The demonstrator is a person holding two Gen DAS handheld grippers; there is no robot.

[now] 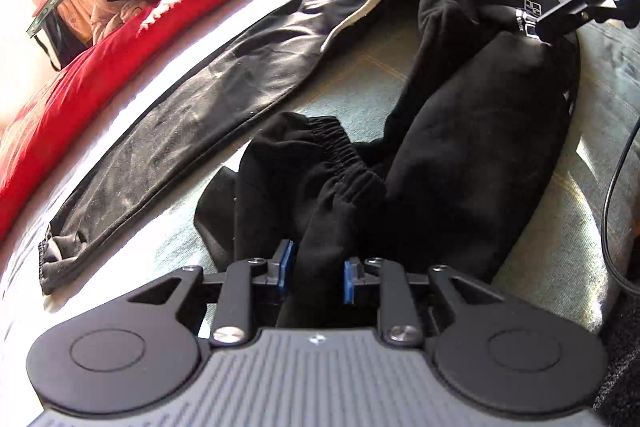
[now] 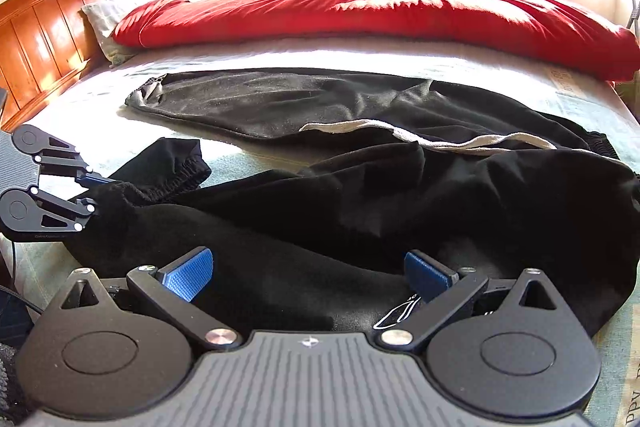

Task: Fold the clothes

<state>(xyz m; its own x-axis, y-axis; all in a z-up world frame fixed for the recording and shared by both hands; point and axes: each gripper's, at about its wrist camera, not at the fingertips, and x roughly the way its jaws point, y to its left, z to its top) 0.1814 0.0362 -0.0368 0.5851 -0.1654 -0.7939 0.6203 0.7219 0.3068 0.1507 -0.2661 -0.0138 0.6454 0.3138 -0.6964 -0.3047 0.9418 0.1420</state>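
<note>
Left hand-held gripper [image 1: 314,277], lower centre, pinched the black trousers [image 1: 460,155] near the cuff; right hand-held gripper [image 2: 308,277] stood wide open over them on the bed [image 2: 100,107].

Hard daylight came from beyond the red duvet [image 2: 360,15], bleaching the wall behind it and the bed sheet [image 2: 100,99] just in front of it to glaring white. On the near side of the duvet the black trousers [image 2: 360,207] sank into near-featureless shadow. Both fisheye views bowed strongly at the edges, yet stayed sharp throughout.
</note>
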